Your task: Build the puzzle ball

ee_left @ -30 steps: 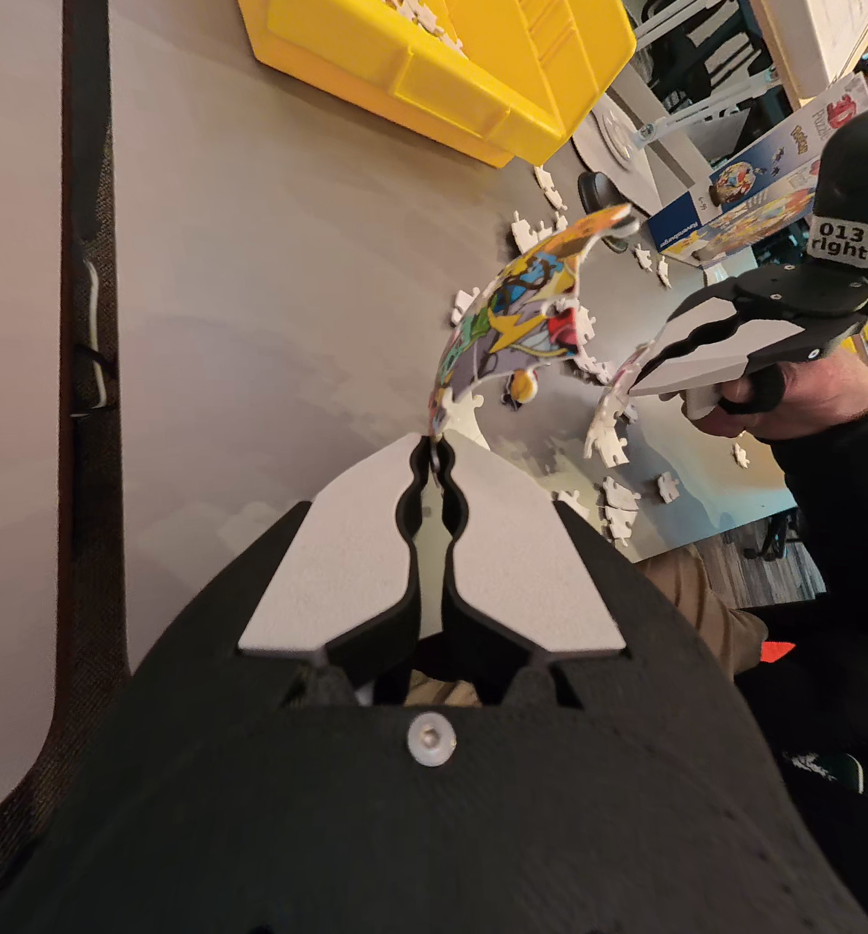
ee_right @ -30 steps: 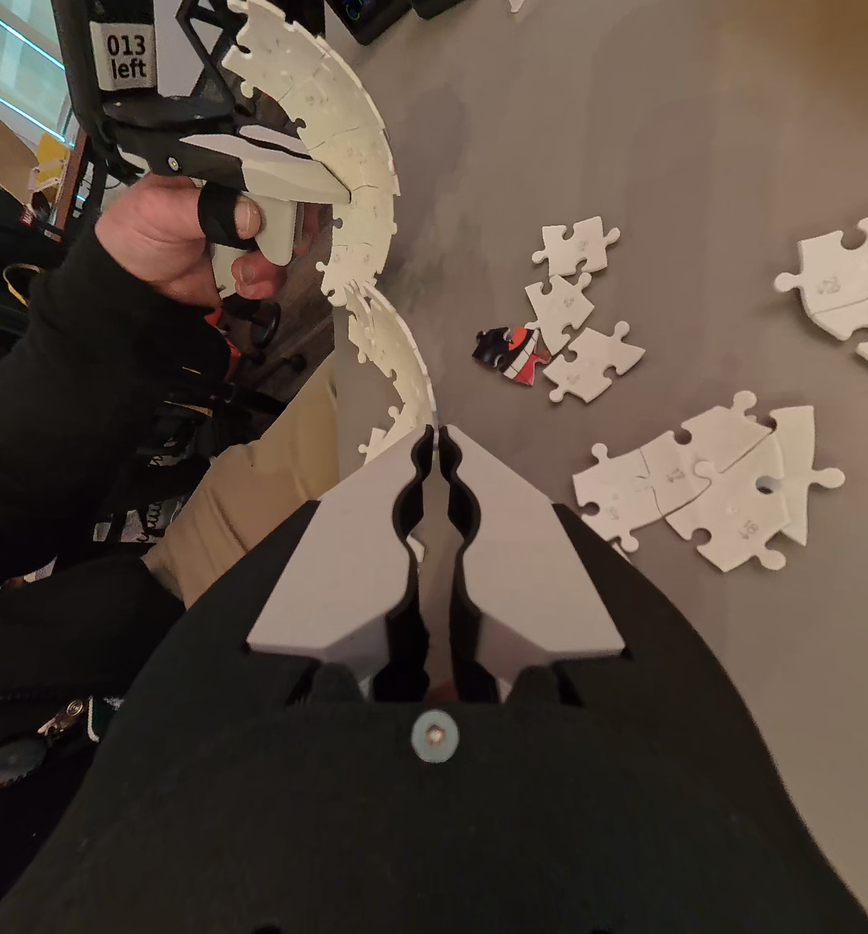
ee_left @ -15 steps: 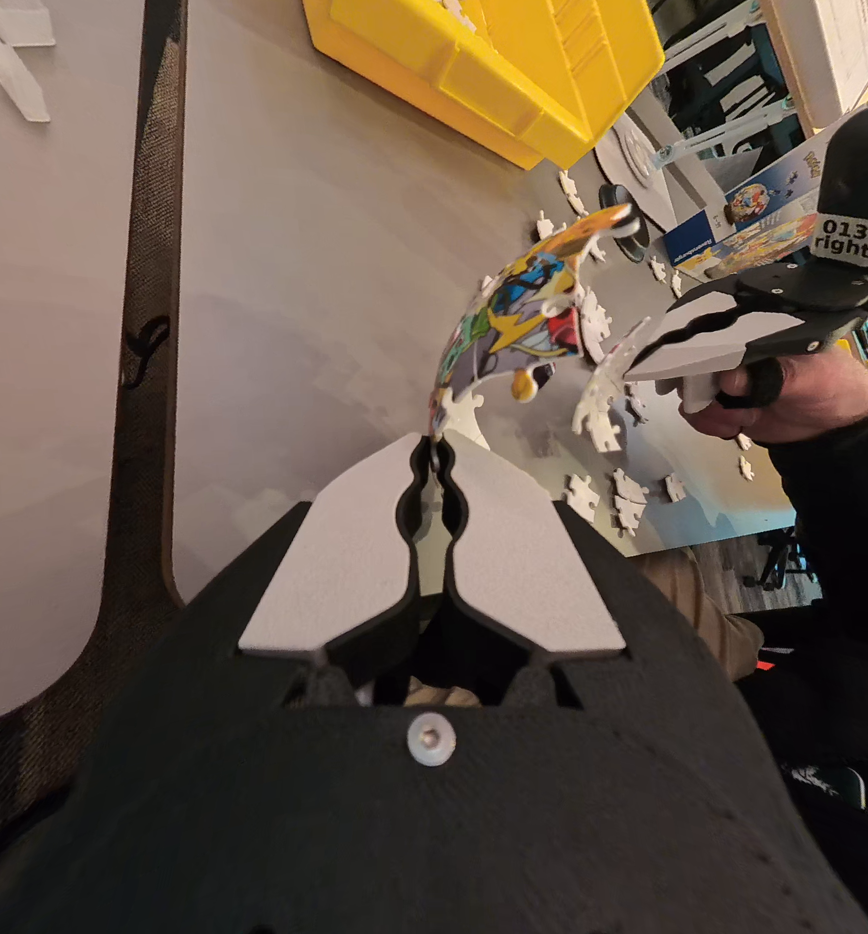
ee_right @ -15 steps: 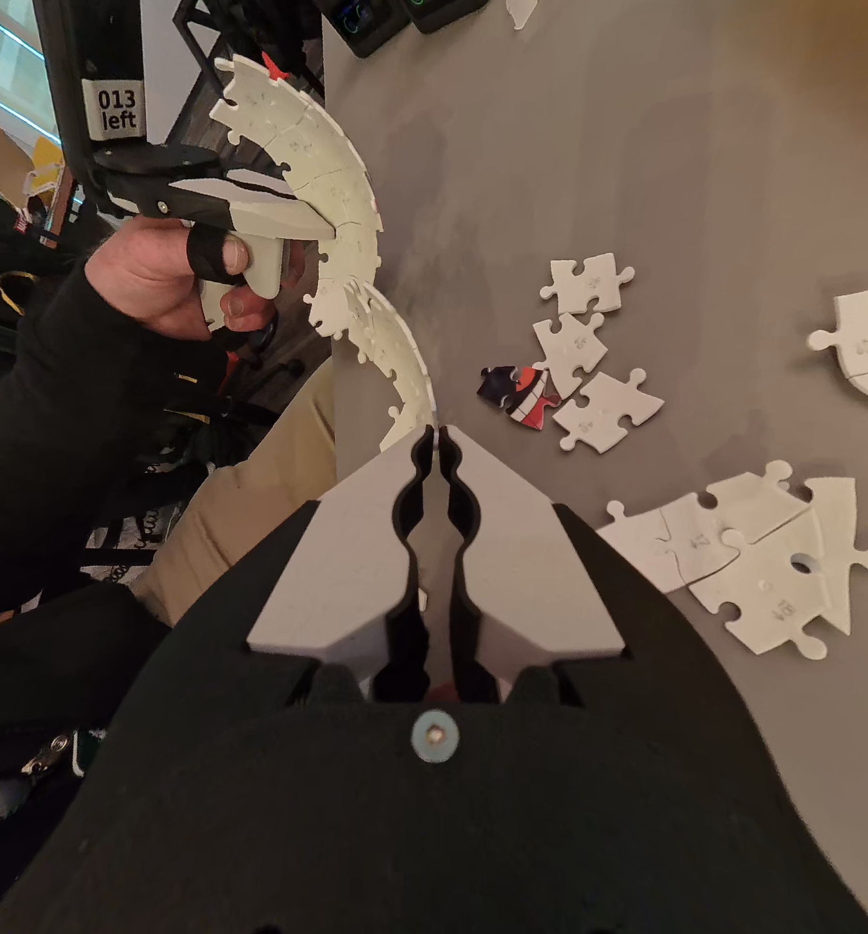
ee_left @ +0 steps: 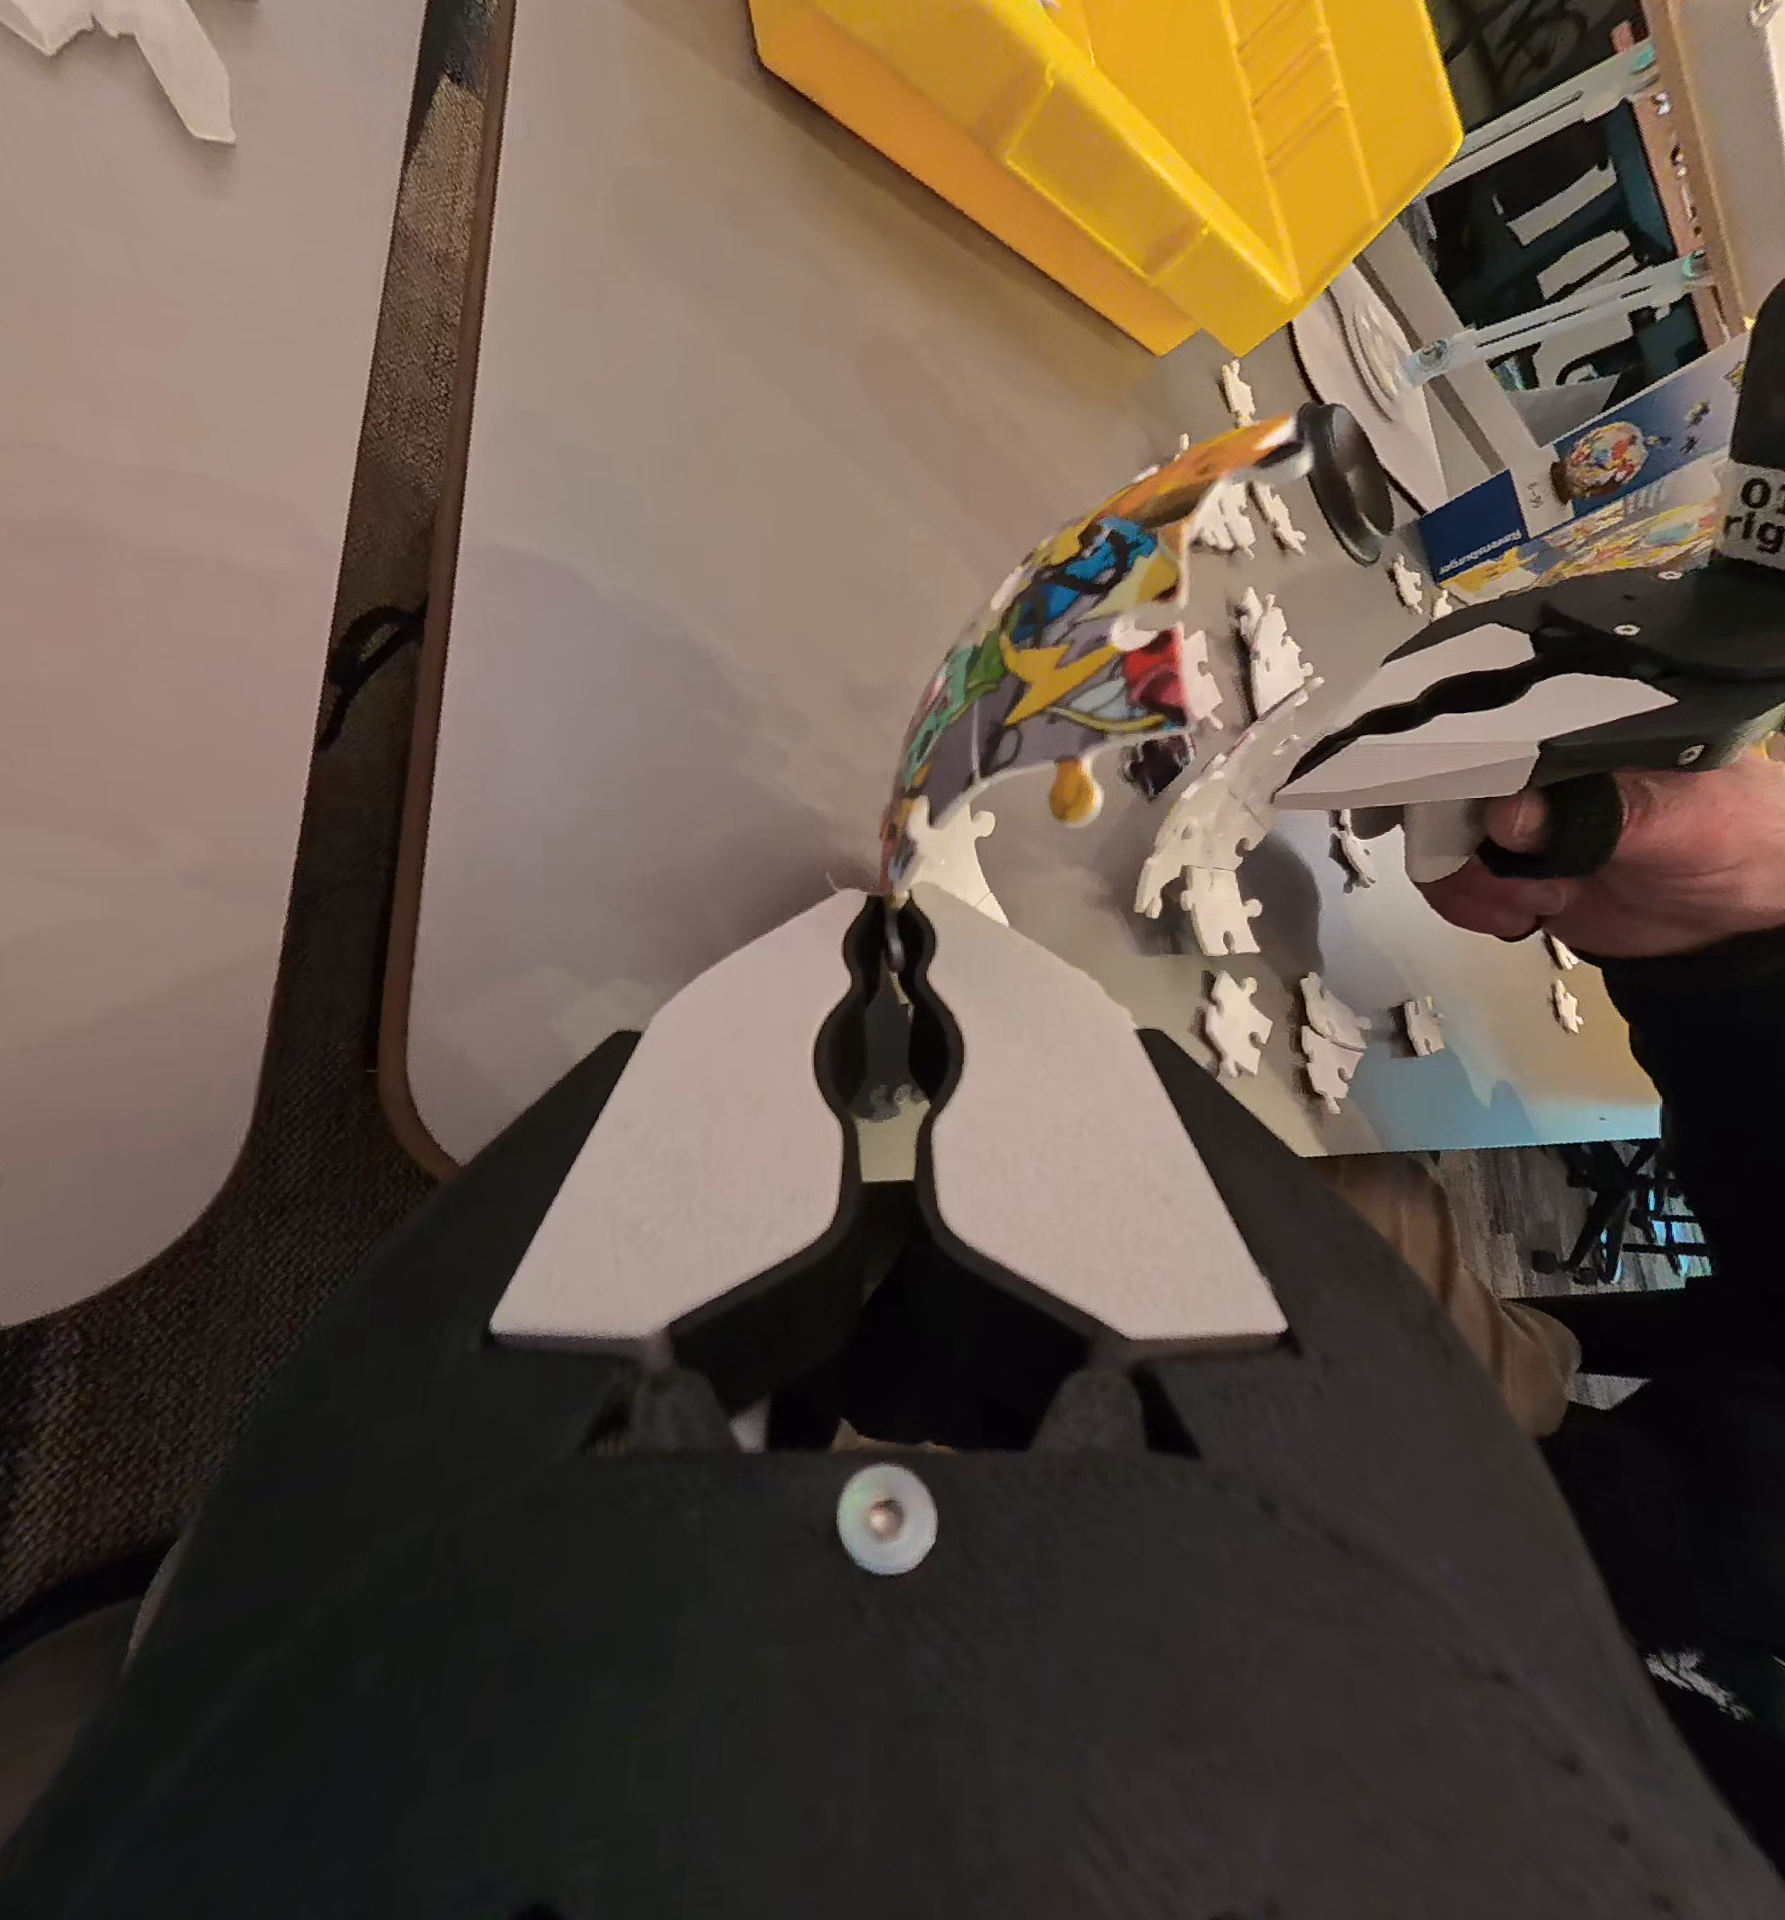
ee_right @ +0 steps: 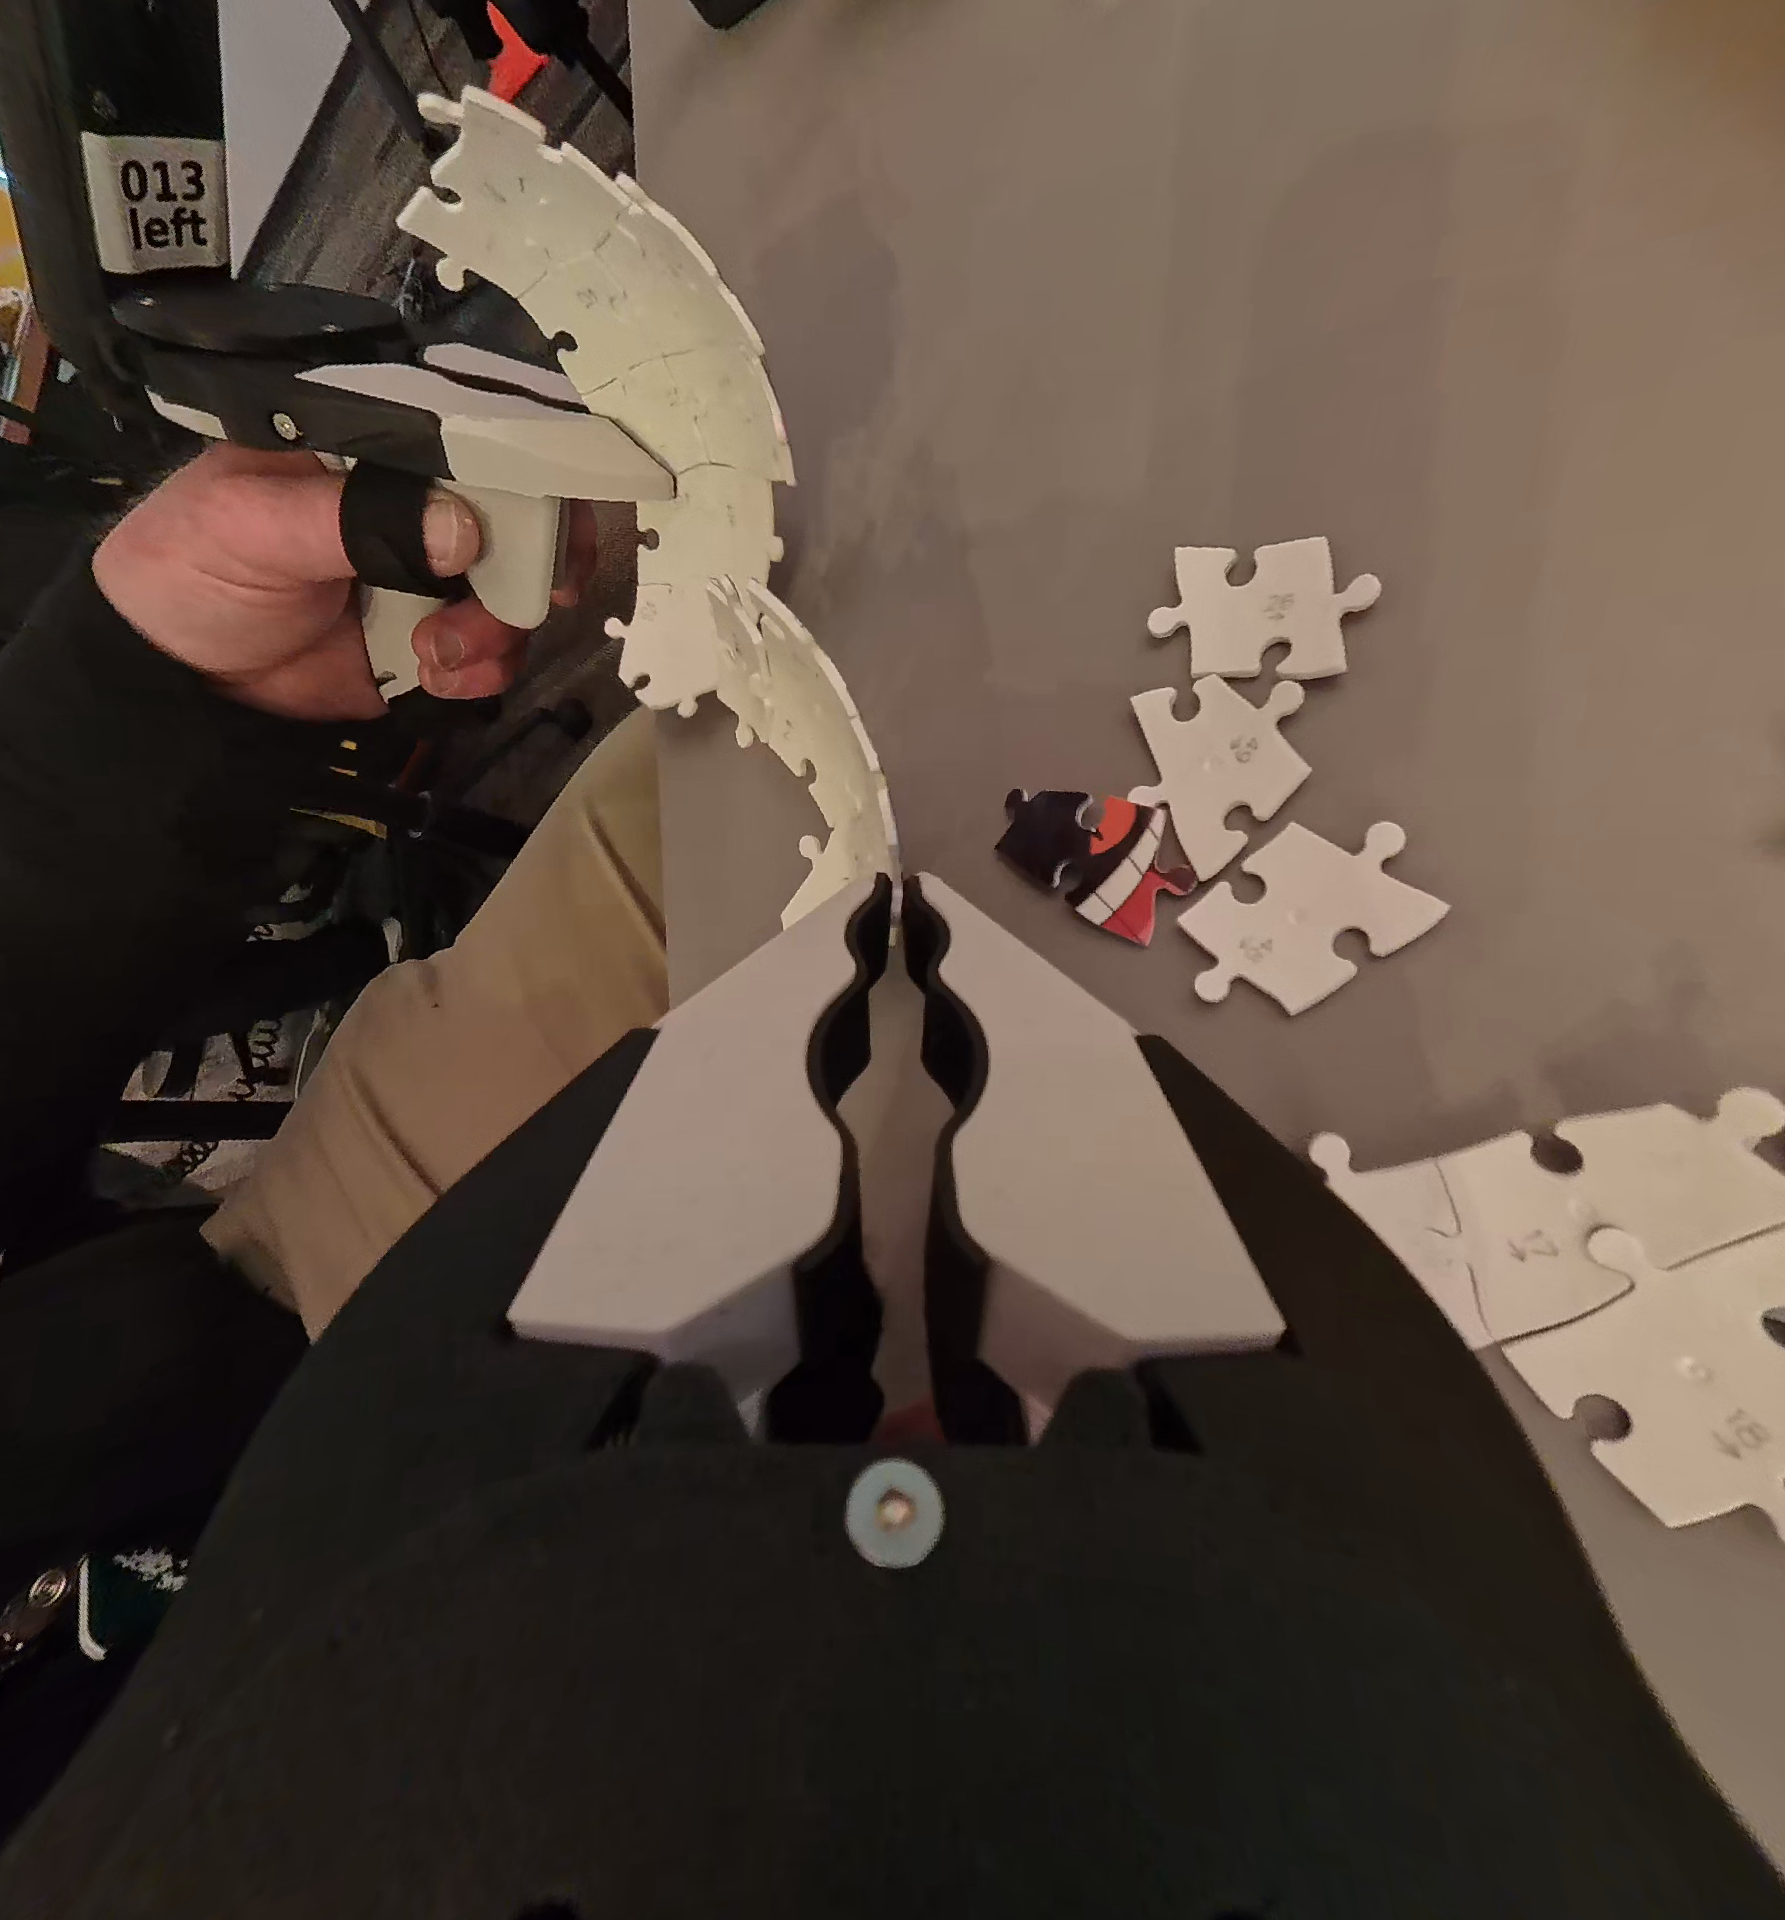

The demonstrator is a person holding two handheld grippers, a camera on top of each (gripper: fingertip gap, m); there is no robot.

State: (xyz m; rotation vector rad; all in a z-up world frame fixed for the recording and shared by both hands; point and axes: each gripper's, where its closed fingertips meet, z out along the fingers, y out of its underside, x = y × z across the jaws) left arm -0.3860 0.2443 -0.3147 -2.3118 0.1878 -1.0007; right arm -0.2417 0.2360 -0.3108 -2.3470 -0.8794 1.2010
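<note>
My left gripper (ee_left: 893,920) is shut on the lower edge of a curved, colourfully printed puzzle section (ee_left: 1064,665), held in the air above the grey table (ee_left: 722,499). In the right wrist view the same section (ee_right: 649,343) shows its white underside, with the left gripper (ee_right: 649,468) clamped on it. My right gripper (ee_right: 898,899) is shut on a smaller curved white strip of joined pieces (ee_right: 815,727), whose far end meets the bigger section's lower end. In the left wrist view the right gripper (ee_left: 1293,779) holds that strip (ee_left: 1205,831) to the right of the printed section.
A yellow bin (ee_left: 1127,156) stands at the table's far side, a puzzle box (ee_left: 1584,520) to its right. Loose pieces (ee_right: 1252,769), one printed (ee_right: 1096,852), and a joined white patch (ee_right: 1636,1278) lie on the table. A person's hands and trousers (ee_right: 452,1039) are at the table edge. Tip to tip, the grippers are about 15 cm apart.
Both grippers have moved closer together, each still clamped on its section. The strip's end now meets the bigger section. The left view has shifted, showing more of the table's left edge.
</note>
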